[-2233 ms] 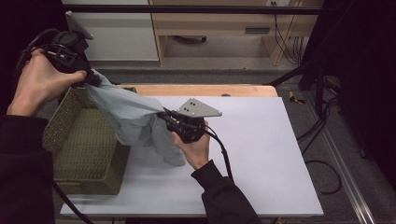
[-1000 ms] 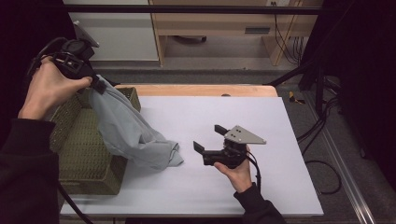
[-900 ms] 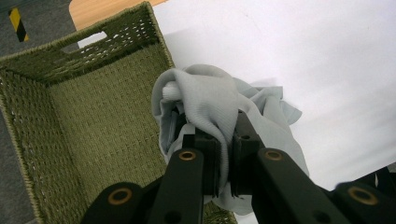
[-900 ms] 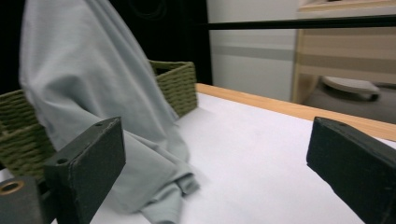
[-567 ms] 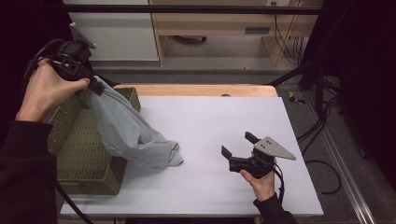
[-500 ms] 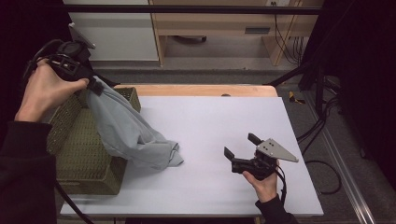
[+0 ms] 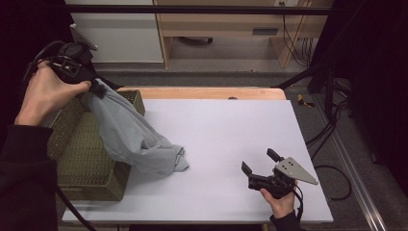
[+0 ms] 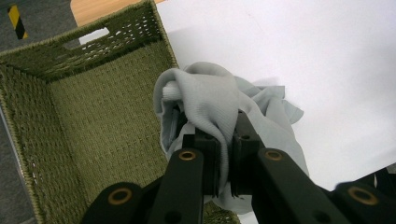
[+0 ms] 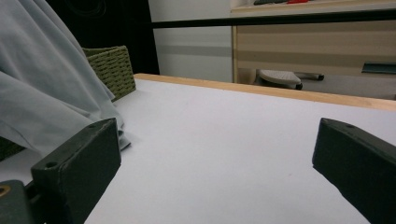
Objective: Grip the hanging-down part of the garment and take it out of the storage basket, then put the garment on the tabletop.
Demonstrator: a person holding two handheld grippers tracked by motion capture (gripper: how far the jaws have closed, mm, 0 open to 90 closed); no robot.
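Clamping a bunched fold of the grey cloth point(image 7: 134, 139), the left claw point(image 7: 98, 89) was held high over the woven green basket point(image 7: 77, 159). Cloth hung over the basket's rim, its tail on the white counter point(image 7: 226, 130). Right claw point(image 7: 260, 166) sat wide apart, empty, low at the counter's near right.

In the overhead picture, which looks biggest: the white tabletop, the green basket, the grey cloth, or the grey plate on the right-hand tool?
Largest to smallest as they look:
1. tabletop
2. basket, partly covered by the cloth
3. cloth, looking somewhat smaller
4. plate on the right gripper
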